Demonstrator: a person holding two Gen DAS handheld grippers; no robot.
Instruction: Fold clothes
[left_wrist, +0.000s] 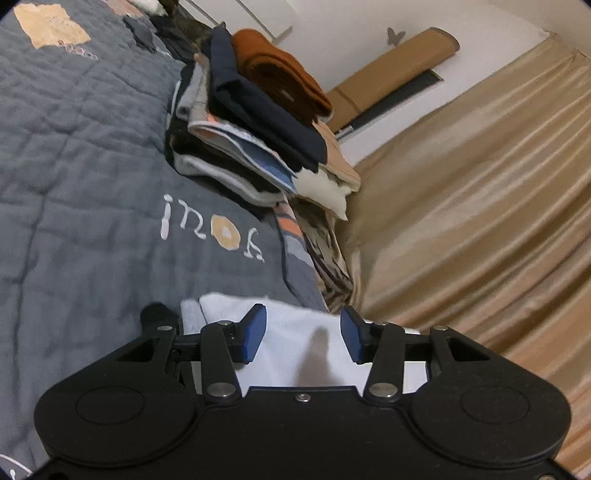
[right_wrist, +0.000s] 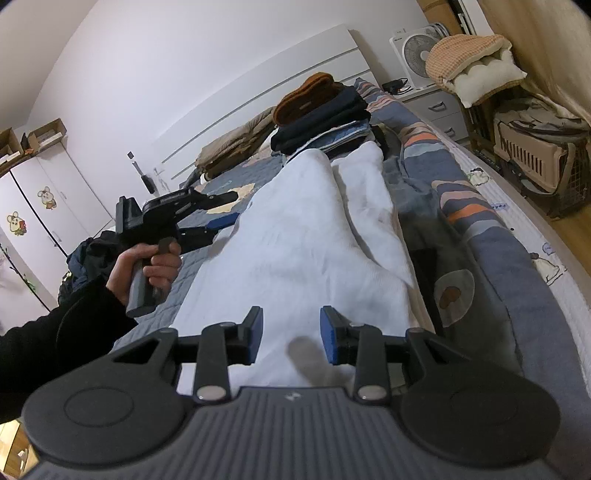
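A white garment (right_wrist: 314, 236) lies spread lengthwise on the bed, over a grey-blue quilt (left_wrist: 81, 147) printed with white letters and a tan ring. In the right wrist view the right tool (right_wrist: 291, 334) hangs low over the near end of this garment, its blue pads (right_wrist: 330, 338) spread apart with white cloth showing between them; whether the pads touch the cloth cannot be told. To the left, a person's hand (right_wrist: 147, 269) in a dark sleeve grips the handle of the left tool (right_wrist: 223, 210), whose tips sit at the garment's left edge. In the left wrist view that left tool (left_wrist: 303, 332) also has its blue pads apart, and the white cloth lies between and beneath them without being pinched. Beyond the garment, near the white headboard (right_wrist: 295, 70), stands a stack of folded clothes (left_wrist: 258, 122) topped by a rust-brown piece (left_wrist: 284, 70) on dark navy ones. A gold curtain (left_wrist: 480, 184) hangs beside the bed.
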